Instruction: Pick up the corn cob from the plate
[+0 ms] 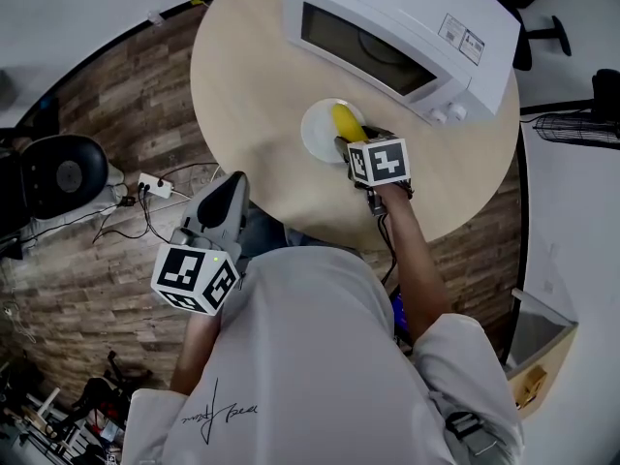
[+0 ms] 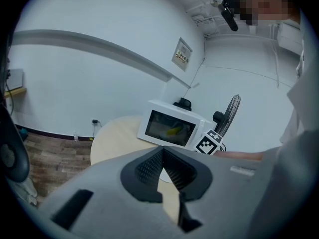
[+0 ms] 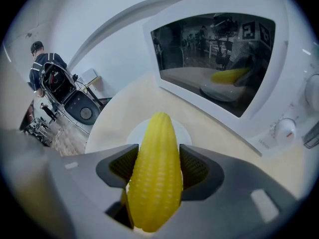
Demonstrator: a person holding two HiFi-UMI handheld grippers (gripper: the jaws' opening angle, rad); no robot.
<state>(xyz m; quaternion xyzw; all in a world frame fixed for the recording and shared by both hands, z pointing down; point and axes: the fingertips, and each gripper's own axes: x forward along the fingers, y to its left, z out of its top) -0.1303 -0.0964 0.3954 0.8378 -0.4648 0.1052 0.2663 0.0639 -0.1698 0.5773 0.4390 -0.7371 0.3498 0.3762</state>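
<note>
The right gripper has its jaws closed on the corn, one ribbed pad on each flank of the thick lower half. The tapered end points toward the microwave. Gripping across the width, low on the cob, looks chosen so the rounded sides seat in the pads and the weight cannot swing. The corn lies over the plate, which sits just in front of the microwave door. Whether the cob has cleared the plate cannot be told, so the pick-up seems caught at the grasp or the very start of the lift. The left gripper has its jaw tips together on nothing and hangs well back from the microwave, off the edge of the table, probably parked because one gripper is enough here.
</note>
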